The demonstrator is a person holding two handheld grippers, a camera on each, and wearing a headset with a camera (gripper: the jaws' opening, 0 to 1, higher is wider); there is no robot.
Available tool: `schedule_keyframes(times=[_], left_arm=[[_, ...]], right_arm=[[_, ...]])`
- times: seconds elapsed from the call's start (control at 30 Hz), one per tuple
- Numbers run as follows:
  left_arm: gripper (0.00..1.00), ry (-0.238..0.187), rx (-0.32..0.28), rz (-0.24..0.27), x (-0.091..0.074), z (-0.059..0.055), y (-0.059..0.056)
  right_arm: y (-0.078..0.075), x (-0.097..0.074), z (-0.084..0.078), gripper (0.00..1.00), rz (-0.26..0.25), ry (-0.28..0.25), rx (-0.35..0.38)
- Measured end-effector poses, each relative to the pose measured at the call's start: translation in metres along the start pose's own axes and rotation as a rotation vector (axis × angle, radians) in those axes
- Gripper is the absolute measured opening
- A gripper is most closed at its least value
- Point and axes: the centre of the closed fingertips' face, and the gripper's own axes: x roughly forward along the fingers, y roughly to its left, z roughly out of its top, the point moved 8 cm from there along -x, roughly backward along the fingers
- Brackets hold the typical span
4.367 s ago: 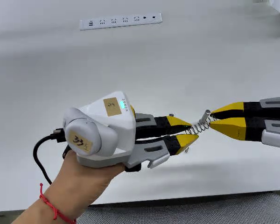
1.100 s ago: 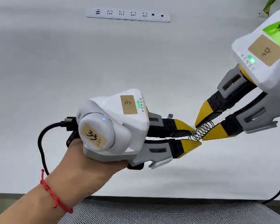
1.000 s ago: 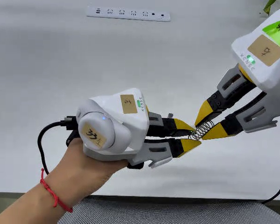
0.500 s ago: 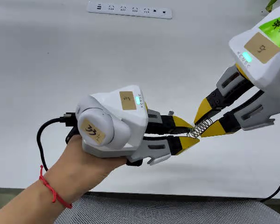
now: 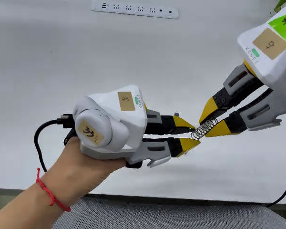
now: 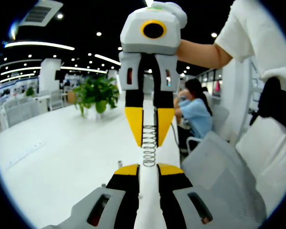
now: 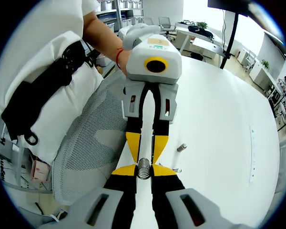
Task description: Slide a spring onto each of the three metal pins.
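Observation:
A small steel spring [image 5: 200, 129] is stretched between the two grippers above the white table [image 5: 86, 57]. My left gripper [image 5: 195, 135], held in a hand at the lower left, is shut on the near end of a thin pin hidden inside the coils. Coming down from the upper right, my right gripper [image 5: 204, 128] is shut on the spring. In the left gripper view the spring [image 6: 149, 152] rises from my left gripper [image 6: 148, 168] into the right gripper [image 6: 149, 143]. The right gripper view shows the spring [image 7: 143, 168] end-on in my right gripper [image 7: 144, 170], facing the left gripper [image 7: 147, 160].
Two more pins [image 7: 181, 148] [image 7: 176, 170] stand on the table; one pin [image 5: 175, 115] peeks out behind the left gripper. A power strip [image 5: 135, 8] lies at the far edge. A mesh chair [image 5: 171, 217] is at the near edge. A black cable [image 5: 40, 143] trails from the left gripper.
Since 4.4 s ago the right gripper has swung up and now comes in from the upper right. Over the last second both grippers keep their hold and drift slightly up.

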Motion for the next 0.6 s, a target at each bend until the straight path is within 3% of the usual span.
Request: schedule_keyframes(times=[0.4, 0.6], left_arm=[[0.26, 0.020, -0.021, 0.079, -0.025, -0.011, 0.012], [0.38, 0.052, 0.009, 0.119, -0.037, -0.018, 0.022]], right_arm=[[-0.017, -0.008, -0.003, 0.12, -0.056, -0.009, 0.049], [-0.027, -0.005, -0.007, 0.12, -0.093, 0.009, 0.073]])
